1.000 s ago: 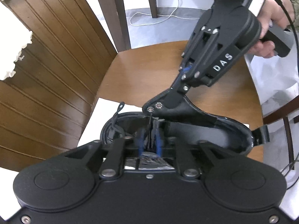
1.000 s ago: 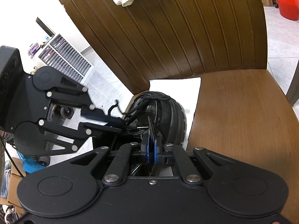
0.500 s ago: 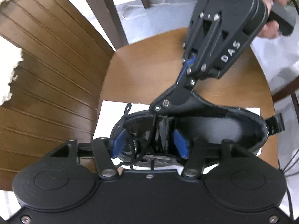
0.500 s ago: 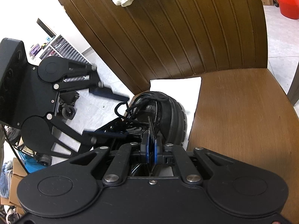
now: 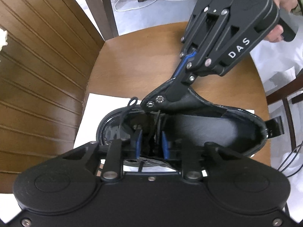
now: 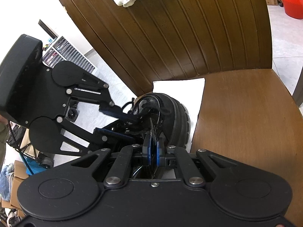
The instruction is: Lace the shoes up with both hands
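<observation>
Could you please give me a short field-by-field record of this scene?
surface: wooden chair seat with a white paper sheet on it
shoe: black boot on the paper, laces loose
right gripper: jaws shut on the boot's eyelet flap
left gripper: jaws have just been closing, narrowly apart with laces between them; grip unclear
</observation>
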Demonstrator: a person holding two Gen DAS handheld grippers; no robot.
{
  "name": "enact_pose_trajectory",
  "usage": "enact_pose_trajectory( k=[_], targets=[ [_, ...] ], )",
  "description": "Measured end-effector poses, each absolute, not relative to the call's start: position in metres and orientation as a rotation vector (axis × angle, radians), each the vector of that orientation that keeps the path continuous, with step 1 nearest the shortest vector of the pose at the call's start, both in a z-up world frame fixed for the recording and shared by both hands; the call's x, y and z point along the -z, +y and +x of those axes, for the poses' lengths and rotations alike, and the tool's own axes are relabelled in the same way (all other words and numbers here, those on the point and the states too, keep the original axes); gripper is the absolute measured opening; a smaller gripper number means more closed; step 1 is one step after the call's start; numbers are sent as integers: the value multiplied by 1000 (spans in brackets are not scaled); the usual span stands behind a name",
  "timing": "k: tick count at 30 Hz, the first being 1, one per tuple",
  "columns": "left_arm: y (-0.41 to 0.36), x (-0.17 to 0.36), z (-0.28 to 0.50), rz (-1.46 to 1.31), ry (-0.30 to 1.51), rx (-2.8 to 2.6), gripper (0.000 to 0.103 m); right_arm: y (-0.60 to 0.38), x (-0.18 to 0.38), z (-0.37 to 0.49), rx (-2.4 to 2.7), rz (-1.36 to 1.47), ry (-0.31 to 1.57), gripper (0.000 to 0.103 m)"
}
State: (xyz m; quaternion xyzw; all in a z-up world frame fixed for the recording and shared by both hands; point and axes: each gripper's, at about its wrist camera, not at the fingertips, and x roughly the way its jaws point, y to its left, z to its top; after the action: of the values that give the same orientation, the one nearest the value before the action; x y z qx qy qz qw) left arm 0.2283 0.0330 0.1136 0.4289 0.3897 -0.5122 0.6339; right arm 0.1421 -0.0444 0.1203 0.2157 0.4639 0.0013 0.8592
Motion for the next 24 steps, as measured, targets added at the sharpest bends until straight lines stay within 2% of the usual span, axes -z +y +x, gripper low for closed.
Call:
enact_pose_trajectory(
  k=[2,4,14,24],
  targets=[
    [33,-115,227,968,889,1173,16,-45,-120,141,0,455,972,5],
    [35,-118,225,959,877,1176,3,-44,-120,142,1,455,972,5],
    [34,-130,216,961,844,1160,3,-43,-121,142,4,451,972,5],
    [11,-124,223,1071,903,1153,3,-41,-123,140,5,426,970,5]
  ],
)
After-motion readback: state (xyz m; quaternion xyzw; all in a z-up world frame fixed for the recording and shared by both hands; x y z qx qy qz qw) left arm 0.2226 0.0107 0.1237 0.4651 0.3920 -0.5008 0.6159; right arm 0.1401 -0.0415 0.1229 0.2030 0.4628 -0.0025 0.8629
